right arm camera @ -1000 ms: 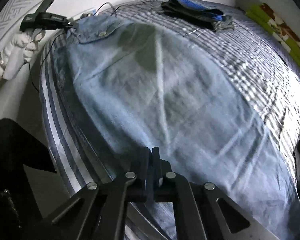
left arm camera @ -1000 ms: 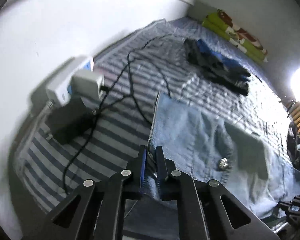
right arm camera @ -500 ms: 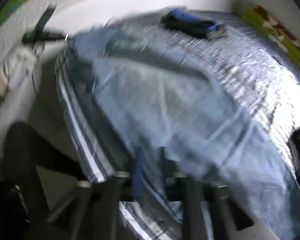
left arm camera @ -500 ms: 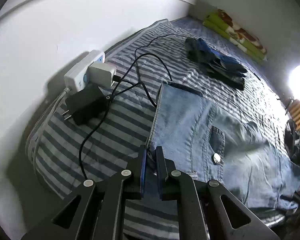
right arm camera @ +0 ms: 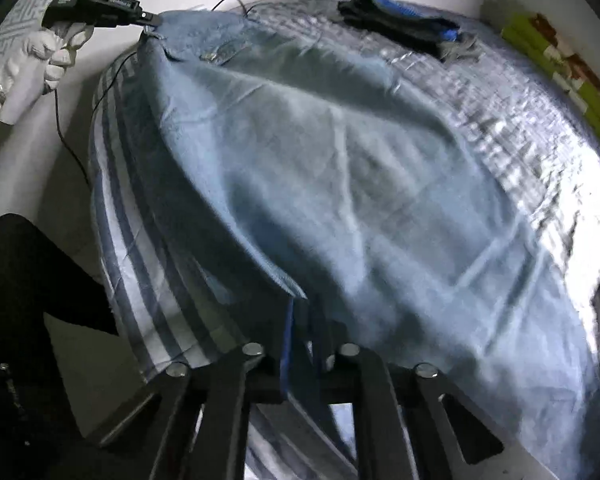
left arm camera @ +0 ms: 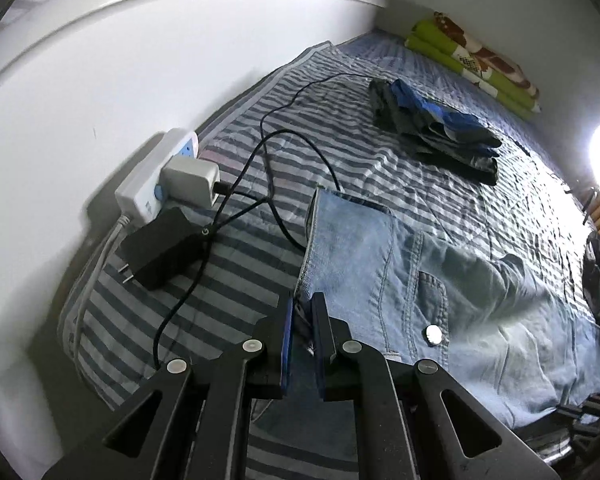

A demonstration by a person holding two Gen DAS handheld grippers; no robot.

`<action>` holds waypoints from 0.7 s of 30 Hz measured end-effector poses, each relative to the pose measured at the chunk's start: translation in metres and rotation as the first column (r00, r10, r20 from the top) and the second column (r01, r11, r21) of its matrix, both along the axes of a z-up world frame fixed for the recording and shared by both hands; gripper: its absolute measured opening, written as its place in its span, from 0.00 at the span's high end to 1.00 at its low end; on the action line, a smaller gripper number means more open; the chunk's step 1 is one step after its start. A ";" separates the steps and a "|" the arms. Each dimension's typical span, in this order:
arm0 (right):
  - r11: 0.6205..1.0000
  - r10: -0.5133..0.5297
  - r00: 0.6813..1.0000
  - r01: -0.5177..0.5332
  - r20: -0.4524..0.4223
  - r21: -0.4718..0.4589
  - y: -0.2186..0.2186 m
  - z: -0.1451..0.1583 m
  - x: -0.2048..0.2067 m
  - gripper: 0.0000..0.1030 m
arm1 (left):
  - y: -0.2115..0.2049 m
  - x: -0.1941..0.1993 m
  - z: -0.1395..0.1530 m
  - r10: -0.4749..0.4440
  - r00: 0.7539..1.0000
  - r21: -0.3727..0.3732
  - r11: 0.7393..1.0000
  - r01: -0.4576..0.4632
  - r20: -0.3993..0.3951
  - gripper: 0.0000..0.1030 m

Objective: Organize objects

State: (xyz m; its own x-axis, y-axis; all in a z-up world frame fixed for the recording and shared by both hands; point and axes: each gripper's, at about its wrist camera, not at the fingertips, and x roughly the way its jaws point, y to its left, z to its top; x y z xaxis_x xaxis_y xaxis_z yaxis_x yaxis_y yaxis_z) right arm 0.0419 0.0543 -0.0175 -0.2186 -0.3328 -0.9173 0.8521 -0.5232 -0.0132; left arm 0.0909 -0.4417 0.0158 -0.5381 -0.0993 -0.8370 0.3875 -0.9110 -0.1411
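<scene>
Risk: denim garment slipping from either gripper's pinch while spread on the bed.

Left gripper [left arm camera: 302,320] clamps the denim garment [left arm camera: 440,280] at its waist edge; right gripper [right arm camera: 304,328] clamps the far hem. Uneven pull could free the fabric or snag the black cable [left arm camera: 276,184] beside it.

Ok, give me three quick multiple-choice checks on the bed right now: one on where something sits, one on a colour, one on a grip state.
1. The power strip lies: A) against the wall B) on the denim C) by the green blanket
2. The folded clothes beyond the denim garment are: A) red B) dark with blue C) yellow
3. The left gripper is: A) wide open B) shut on the denim's corner C) holding a cable

A: it sits at the wall edge. B: blue trim on dark fabric. B: fabric is pinched between its pads.
</scene>
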 end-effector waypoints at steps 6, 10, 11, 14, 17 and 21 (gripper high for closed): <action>0.995 -0.003 1.000 0.004 0.011 -0.096 0.028 0.049 0.011 0.98 | 0.003 0.036 0.019 -0.018 0.998 0.038 0.999 0.020 -0.056 0.91; 0.997 0.043 0.996 -0.038 0.074 -0.066 0.033 0.027 0.026 0.98 | 0.010 0.059 -0.016 -0.047 0.998 0.030 0.999 0.046 0.037 0.91; 0.998 0.050 0.996 -0.047 0.068 -0.042 0.031 0.018 0.028 0.98 | 0.009 0.062 -0.033 -0.043 0.996 0.034 0.999 0.040 0.080 0.90; 0.999 0.015 0.997 -0.017 0.075 0.031 0.020 -0.019 0.028 0.97 | 0.006 0.060 -0.065 -0.032 0.979 0.037 0.999 0.025 0.200 0.79; 0.998 0.031 0.993 -0.036 0.111 0.043 0.016 -0.021 0.024 0.90 | 0.011 0.063 -0.051 -0.015 0.981 -0.034 0.999 0.022 0.192 0.64; 0.997 0.033 0.993 -0.024 0.111 -0.078 0.033 0.023 0.010 0.71 | 0.021 0.059 0.003 0.000 0.999 -0.098 0.995 0.005 0.054 0.56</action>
